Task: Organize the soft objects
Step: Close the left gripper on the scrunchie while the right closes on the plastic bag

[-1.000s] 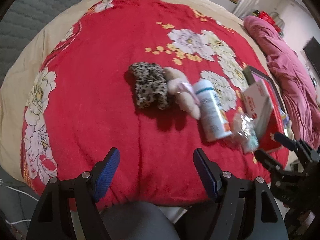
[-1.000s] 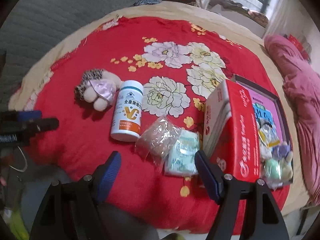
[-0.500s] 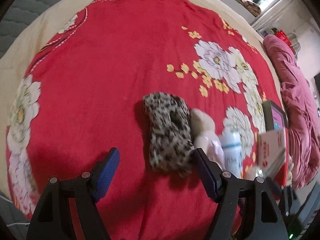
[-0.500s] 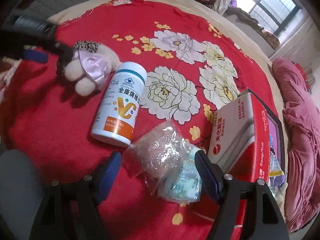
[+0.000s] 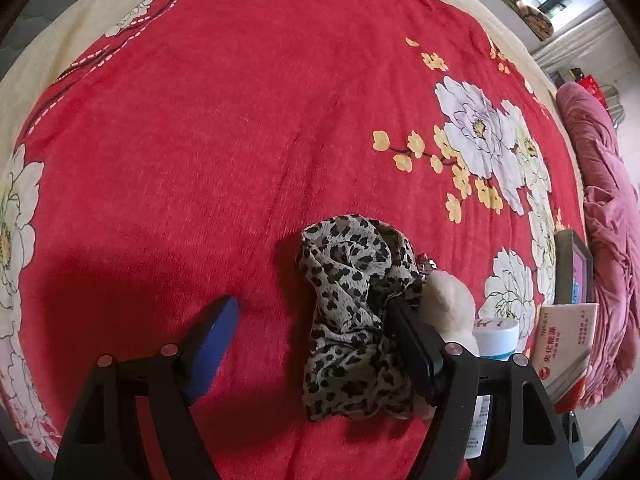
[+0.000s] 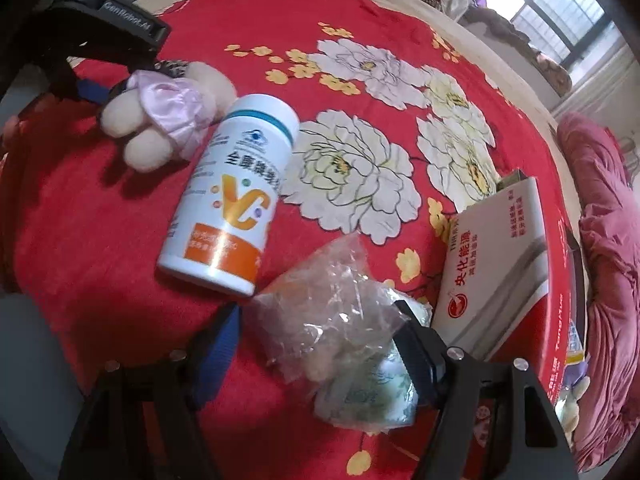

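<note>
A leopard-print cloth (image 5: pixel 352 312) lies crumpled on the red floral blanket (image 5: pixel 240 120). My left gripper (image 5: pixel 312 320) is open around it, the right finger pressed into its right side, the left finger apart on the blanket. A cream plush toy (image 5: pixel 448 304) lies just right of the cloth; it also shows in the right wrist view (image 6: pixel 160 120) with a pink skirt. My right gripper (image 6: pixel 320 332) is open around a clear plastic bag (image 6: pixel 328 312) and a pale green packet (image 6: pixel 372 392).
A white vitamin bottle (image 6: pixel 232 200) lies between the toy and the bag. A red-and-white box (image 6: pixel 500 264) stands on the right beside a framed tray (image 5: pixel 580 268). A pink quilt (image 6: pixel 600 240) lies at the far right. The left gripper (image 6: pixel 100 40) shows in the right wrist view.
Both grippers have moved forward and down. The left one now straddles the leopard cloth. The right one now straddles the plastic bag and packet.
</note>
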